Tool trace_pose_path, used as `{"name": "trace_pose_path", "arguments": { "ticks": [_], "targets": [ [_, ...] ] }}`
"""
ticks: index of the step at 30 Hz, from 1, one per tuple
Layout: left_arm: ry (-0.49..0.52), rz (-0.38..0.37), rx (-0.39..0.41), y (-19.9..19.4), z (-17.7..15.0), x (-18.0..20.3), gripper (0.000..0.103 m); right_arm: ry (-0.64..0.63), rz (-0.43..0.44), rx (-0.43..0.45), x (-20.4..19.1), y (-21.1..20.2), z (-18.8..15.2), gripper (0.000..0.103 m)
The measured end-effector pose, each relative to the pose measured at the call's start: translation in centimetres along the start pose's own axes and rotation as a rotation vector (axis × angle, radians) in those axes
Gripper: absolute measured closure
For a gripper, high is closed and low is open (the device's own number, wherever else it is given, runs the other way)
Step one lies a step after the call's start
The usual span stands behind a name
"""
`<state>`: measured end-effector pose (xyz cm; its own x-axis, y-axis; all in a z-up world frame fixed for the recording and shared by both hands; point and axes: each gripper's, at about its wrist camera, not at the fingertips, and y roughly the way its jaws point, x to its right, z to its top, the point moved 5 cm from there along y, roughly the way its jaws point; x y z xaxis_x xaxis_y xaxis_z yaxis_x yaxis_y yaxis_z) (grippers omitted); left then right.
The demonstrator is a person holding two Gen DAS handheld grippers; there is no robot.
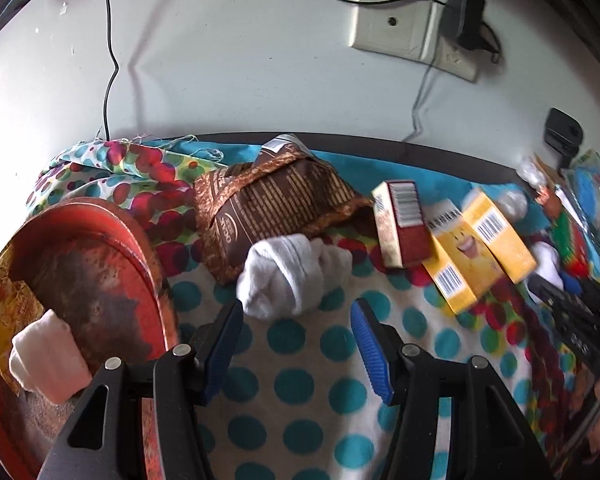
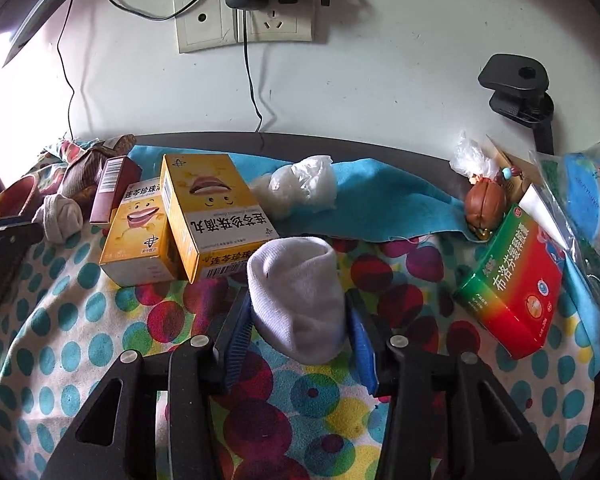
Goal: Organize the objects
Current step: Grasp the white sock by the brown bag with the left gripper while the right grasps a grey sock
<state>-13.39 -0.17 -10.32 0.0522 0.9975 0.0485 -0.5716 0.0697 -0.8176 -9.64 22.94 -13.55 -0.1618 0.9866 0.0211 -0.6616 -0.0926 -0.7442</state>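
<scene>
Barely started, I'd say: one rolled sock (image 1: pixel 48 364) is lying in the red bowl (image 1: pixel 140 240) at the table's left edge. The right gripper (image 2: pixel 298 320) is squeezing a white sock (image 2: pixel 300 300) mid-table; the left gripper (image 1: pixel 296 320) is gaping before another sock bundle (image 1: pixel 288 276). Boxes (image 2: pixel 172 224) are waiting.

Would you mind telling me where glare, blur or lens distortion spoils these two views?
Left wrist view: daylight blows out the wall at the left edge, the yellow boxes and everything right of them are smeared, and the table's dark edge bows. Right wrist view: sharp on the white sock, glare only at far left, same fisheye bowing.
</scene>
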Motion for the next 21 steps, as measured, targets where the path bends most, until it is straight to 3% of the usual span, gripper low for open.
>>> {"name": "trace_pose_path", "arguments": {
  "ticks": [10,14,18,21],
  "targets": [
    [-0.063,0.013,-0.007,3.5,1.0,-0.6,0.046,-0.007,-0.009,-0.01,0.0,0.1,-0.1,0.06],
    [-0.013,0.051,0.038,3.5,0.5,-0.1,0.046,-0.011,-0.014,-0.036,-0.3,0.6,-0.2,0.059],
    [0.004,0.067,0.058,3.3,0.1,0.3,0.064,-0.01,-0.014,-0.063,-0.6,1.2,-0.4,0.06],
    [-0.025,0.064,0.063,3.0,-0.2,0.1,0.068,-0.011,-0.018,-0.064,-0.8,1.1,-0.4,0.06]
  ]
}}
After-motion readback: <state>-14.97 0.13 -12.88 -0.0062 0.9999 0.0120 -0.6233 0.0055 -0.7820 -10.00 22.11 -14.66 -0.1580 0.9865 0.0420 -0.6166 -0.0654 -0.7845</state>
